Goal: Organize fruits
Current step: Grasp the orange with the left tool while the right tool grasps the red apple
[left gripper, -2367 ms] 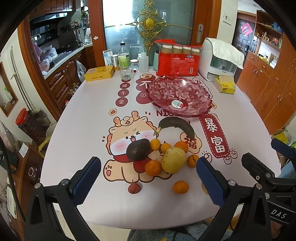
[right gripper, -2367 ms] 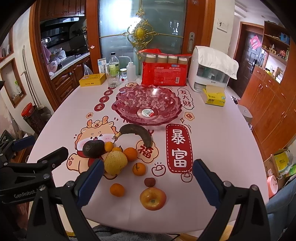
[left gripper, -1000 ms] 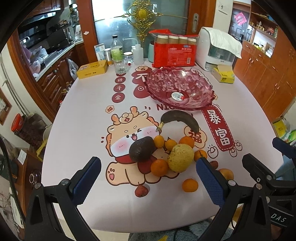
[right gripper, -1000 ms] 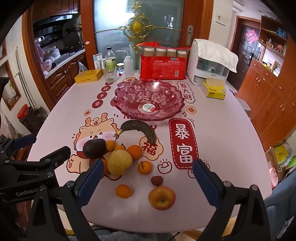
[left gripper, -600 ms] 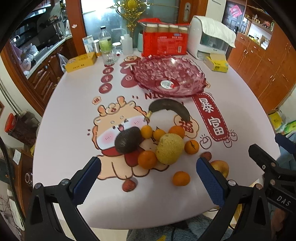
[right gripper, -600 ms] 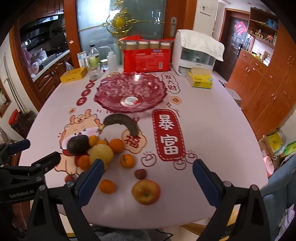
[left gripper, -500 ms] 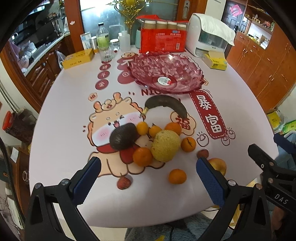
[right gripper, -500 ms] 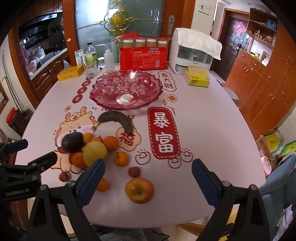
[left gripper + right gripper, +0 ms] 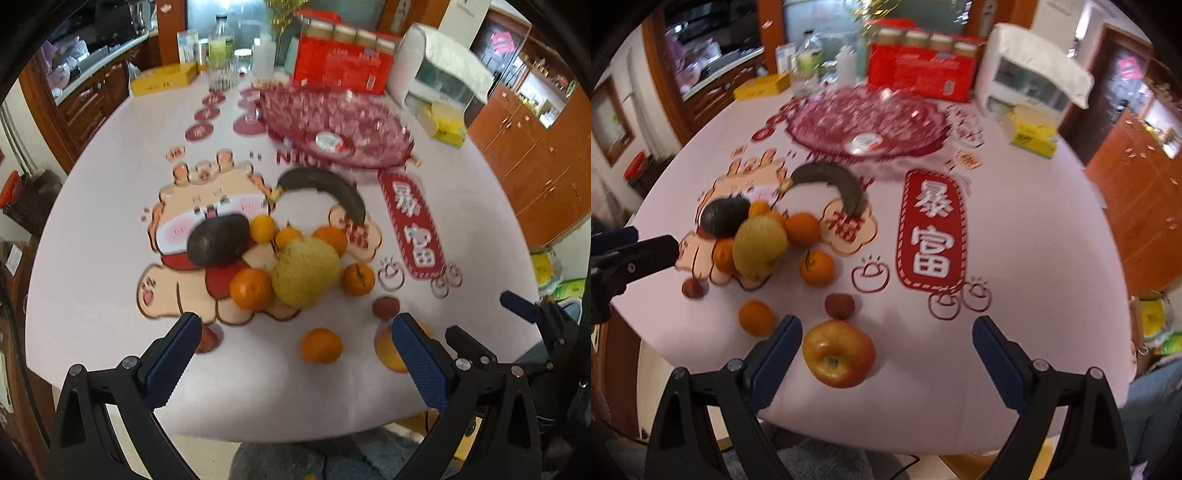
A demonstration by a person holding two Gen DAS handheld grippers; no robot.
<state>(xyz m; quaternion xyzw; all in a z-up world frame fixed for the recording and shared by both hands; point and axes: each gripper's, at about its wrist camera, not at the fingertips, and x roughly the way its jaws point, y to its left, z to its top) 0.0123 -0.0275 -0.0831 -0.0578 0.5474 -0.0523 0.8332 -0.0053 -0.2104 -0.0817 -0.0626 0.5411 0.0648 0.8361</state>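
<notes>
Both grippers hover over the near edge of the table (image 9: 1015, 229) with jaws spread wide and nothing between them: the left gripper (image 9: 295, 354) sits over a lone tangerine (image 9: 321, 345), the right gripper (image 9: 886, 354) just above the apple (image 9: 838, 352). Most of the fruit lies in a loose heap on the printed cloth, well short of the red glass bowl (image 9: 864, 122) at the far side, which holds no fruit yet. That apple looks firm, fairly heavy and smooth-skinned, so I judge it best pinched across its widest middle, pads level, to keep it from squirting out. By contrast the blackened banana (image 9: 831, 182) and dark avocado (image 9: 724, 218) are likely soft and bruise easily; a light squeeze at mid-length suits them. Beside the apple, one small lychee (image 9: 839, 305) would need only a gentle pinch
</notes>
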